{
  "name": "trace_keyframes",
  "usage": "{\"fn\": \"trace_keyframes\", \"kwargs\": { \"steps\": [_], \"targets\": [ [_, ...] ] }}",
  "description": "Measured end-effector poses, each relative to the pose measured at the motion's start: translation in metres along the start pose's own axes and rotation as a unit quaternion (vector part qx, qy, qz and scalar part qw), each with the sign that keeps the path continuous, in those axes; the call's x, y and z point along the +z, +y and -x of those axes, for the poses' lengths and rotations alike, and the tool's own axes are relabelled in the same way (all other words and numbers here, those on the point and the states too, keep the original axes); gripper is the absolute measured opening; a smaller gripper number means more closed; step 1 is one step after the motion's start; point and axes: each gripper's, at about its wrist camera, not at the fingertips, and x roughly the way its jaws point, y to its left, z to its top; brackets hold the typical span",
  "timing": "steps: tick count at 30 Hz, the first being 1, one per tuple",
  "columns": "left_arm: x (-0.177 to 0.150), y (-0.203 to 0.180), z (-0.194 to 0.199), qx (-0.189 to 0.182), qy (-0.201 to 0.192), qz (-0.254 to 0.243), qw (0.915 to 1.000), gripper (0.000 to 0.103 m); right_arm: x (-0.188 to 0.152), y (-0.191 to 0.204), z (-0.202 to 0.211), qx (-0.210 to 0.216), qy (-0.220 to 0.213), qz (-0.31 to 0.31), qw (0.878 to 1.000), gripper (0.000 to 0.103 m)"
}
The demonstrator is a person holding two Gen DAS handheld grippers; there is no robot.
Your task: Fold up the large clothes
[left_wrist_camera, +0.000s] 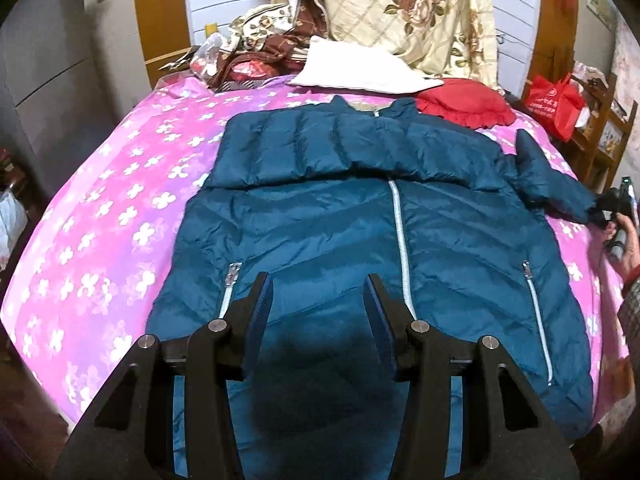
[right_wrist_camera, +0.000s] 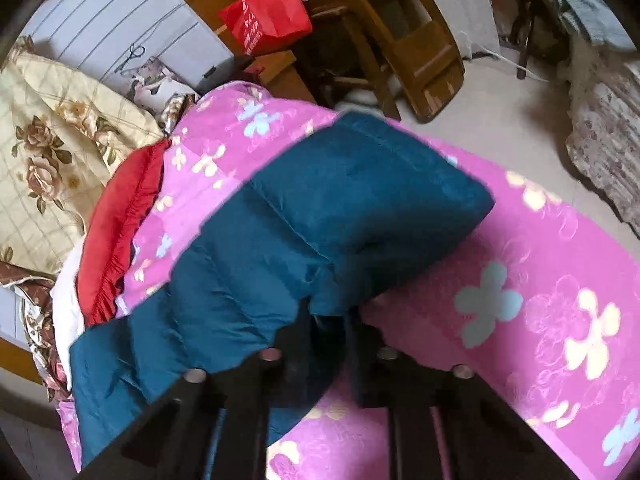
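Note:
A teal puffer jacket [left_wrist_camera: 360, 216] lies front up on the pink flowered bedspread [left_wrist_camera: 100, 208], its zipper [left_wrist_camera: 402, 240] shut. Its left sleeve is folded across the chest. My left gripper [left_wrist_camera: 318, 292] is open and empty, hovering over the jacket's lower front. My right gripper [right_wrist_camera: 328, 312] is shut on the cuff end of the jacket's right sleeve [right_wrist_camera: 340, 208] and holds it lifted off the bed; it shows at the right edge of the left wrist view [left_wrist_camera: 616, 208].
A red ruffled cushion [left_wrist_camera: 464, 106], a white cloth [left_wrist_camera: 360, 68] and a floral quilt [left_wrist_camera: 420, 12] lie at the head of the bed. A red bag [right_wrist_camera: 268, 4] and wooden chair [right_wrist_camera: 400, 36] stand beside the bed.

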Motion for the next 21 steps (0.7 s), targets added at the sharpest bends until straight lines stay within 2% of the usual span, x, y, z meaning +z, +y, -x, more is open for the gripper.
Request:
{"fn": "trace_keyframes", "kwargs": {
  "steps": [5, 11, 14, 17, 21],
  "targets": [
    [-0.002, 0.017, 0.007, -0.006, -0.011, 0.023, 0.9997, 0.046, 0.003, 0.047, 0.063, -0.024, -0.063, 0.084, 0.994, 0.007],
    [-0.011, 0.034, 0.028, -0.007, -0.034, 0.032, 0.9989, 0.046, -0.020, 0.136, 0.155, 0.018, -0.124, 0.178, 0.976, 0.006],
    [-0.016, 0.046, 0.041, 0.006, -0.049, 0.038, 0.9981, 0.046, -0.054, 0.203, 0.204, 0.060, -0.142, 0.244, 0.957, 0.006],
    [-0.021, 0.063, 0.051, 0.014, -0.059, 0.051, 0.9968, 0.046, -0.095, 0.262, 0.234, 0.101, -0.141, 0.299, 0.938, 0.006],
    [-0.029, 0.086, 0.058, 0.021, -0.069, 0.068, 0.9950, 0.046, -0.175, 0.348, 0.260, 0.158, -0.118, 0.376, 0.906, 0.006]
  ]
}}
